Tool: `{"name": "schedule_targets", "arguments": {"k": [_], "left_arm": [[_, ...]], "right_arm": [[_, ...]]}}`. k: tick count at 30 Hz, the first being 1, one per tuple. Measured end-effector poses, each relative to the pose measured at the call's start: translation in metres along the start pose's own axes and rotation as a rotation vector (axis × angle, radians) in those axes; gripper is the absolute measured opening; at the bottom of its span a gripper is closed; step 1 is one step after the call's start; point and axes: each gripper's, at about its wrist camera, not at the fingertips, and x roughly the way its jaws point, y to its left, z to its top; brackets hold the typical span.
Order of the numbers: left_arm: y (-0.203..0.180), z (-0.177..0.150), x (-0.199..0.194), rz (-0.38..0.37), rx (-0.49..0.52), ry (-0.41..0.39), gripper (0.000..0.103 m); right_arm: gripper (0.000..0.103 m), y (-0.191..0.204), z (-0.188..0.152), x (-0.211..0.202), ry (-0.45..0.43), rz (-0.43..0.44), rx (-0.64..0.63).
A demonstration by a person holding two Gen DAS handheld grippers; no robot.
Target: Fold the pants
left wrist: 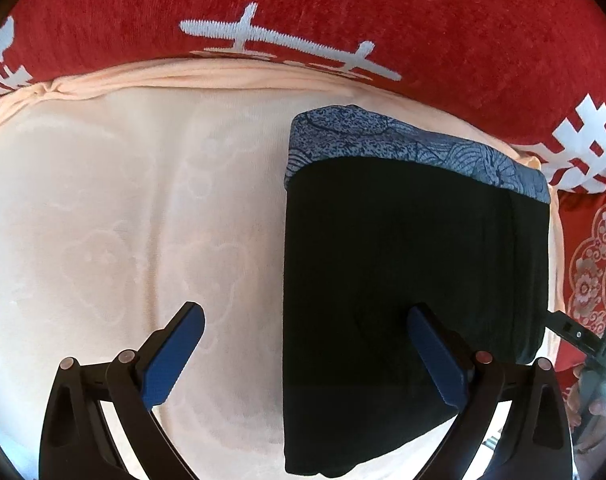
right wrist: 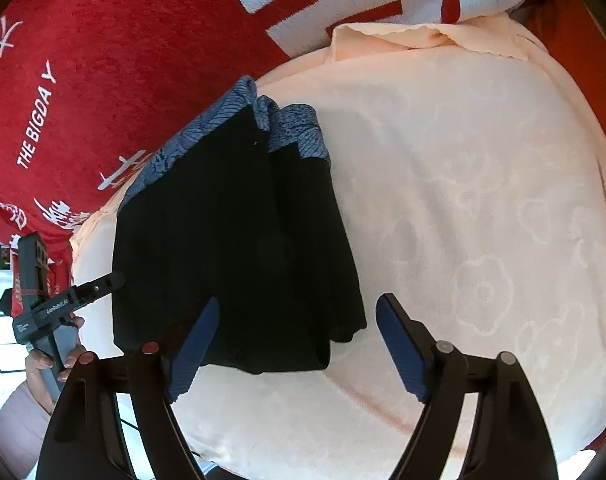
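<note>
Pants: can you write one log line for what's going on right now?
pants: folded, lying on peach towel | left gripper: open, holding nothing | right gripper: open, holding nothing

Both wrist views look steeply down, close, sharing the folded pants (left wrist: 415,280) (right wrist: 239,240).

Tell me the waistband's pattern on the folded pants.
Blue-grey speckled print with dark line motifs on the waistband; clearest in the left wrist view.
</note>
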Motion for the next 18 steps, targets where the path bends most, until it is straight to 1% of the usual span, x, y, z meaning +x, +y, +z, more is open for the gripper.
{"name": "schedule_targets", "arguments": {"k": [7,10,14,16,18], "left_arm": [[0.010,0.015,0.013,-0.125,-0.032,0.051,0.102],[0.012,0.021,0.024,-0.189,-0.043,0.081,0.102],[0.017,0.025,0.035,-0.256,-0.083,0.102,0.102],[0.016,0.026,0.039,-0.280,-0.085,0.105,0.102],[0.013,0.026,0.042,-0.280,-0.060,0.107,0.102]], "right_arm": [[0.084,-0.011,0.017,0.007,0.020,0.067,0.017],[0.084,-0.018,0.026,0.011,0.033,0.115,0.015],[0.084,-0.027,0.039,0.026,0.081,0.207,0.032],[0.084,-0.029,0.043,0.034,0.117,0.235,0.032],[0.084,-0.028,0.046,0.038,0.135,0.241,0.016]]}}
